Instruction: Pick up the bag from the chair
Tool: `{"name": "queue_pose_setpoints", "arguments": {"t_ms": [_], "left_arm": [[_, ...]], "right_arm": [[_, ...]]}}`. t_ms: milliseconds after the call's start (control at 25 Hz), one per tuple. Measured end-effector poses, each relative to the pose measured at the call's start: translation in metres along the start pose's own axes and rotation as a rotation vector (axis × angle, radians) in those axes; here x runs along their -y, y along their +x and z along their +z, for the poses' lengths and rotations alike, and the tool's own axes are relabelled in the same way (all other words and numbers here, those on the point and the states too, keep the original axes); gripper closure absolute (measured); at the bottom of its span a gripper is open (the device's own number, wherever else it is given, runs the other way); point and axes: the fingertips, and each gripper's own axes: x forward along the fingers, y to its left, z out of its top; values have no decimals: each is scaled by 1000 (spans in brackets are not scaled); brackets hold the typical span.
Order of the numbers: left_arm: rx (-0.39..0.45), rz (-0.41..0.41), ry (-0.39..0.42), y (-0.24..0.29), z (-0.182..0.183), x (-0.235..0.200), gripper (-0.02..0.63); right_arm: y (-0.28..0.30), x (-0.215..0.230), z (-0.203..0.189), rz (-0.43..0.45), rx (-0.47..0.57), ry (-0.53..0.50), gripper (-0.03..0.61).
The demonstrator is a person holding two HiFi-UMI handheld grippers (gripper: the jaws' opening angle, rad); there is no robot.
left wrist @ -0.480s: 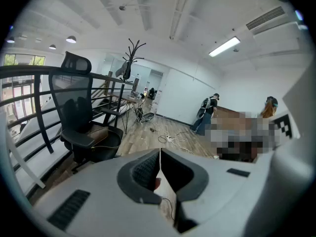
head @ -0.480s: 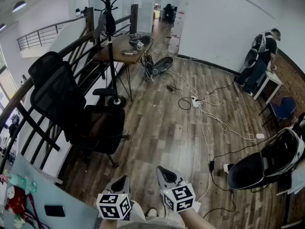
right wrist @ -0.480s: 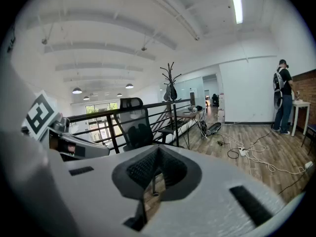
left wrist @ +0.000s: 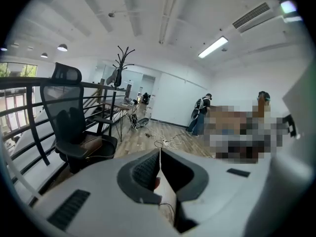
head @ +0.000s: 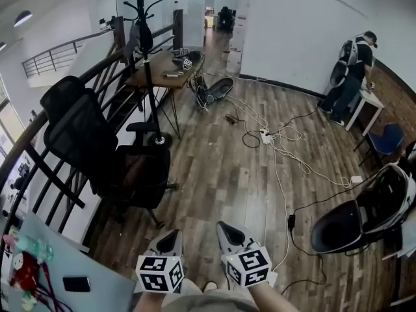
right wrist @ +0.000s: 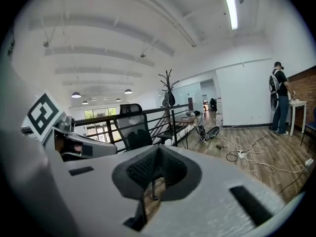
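A black mesh office chair [head: 97, 151] stands at the left by the railing, and a flat brown bag [head: 134, 168] lies on its seat. In the left gripper view the chair [left wrist: 69, 127] is ahead to the left, with the bag [left wrist: 92, 142] on the seat. My left gripper [head: 171, 238] and right gripper [head: 225, 229] are low in the head view, side by side, well short of the chair. Both are shut, jaw tips touching with nothing between them. The right gripper view shows the chair [right wrist: 132, 130] beyond its jaws and the left gripper's body [right wrist: 69, 142] alongside.
A black railing [head: 39, 164] runs behind the chair. A coat stand [head: 148, 51] and a wooden desk [head: 162, 69] stand further back. Cables and a power strip [head: 266, 137] cross the wood floor. A second black chair [head: 361, 216] is at the right, a person [head: 352, 70] far right.
Both grippers have edged slightly up and forward in the head view. The person at the far right has straightened up. The chair and bag have not moved.
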Motion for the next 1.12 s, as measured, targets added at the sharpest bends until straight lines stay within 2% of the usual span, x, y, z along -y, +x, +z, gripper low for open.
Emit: {"name": "queue_pose_setpoints", "arguments": {"t_ms": [200, 600, 840, 1120], "left_arm": [[9, 25, -30, 1, -7, 4, 609], [-3, 75, -75, 6, -24, 3, 609], [-33, 76, -87, 28, -22, -14, 609], [-39, 46, -82, 82, 7, -37, 609]], "right_arm": [[-11, 19, 1, 2, 35, 16, 577], [-12, 59, -7, -1, -5, 41, 577], [13, 67, -4, 8, -22, 57, 577], [68, 81, 9, 18, -41, 44, 577]]}}
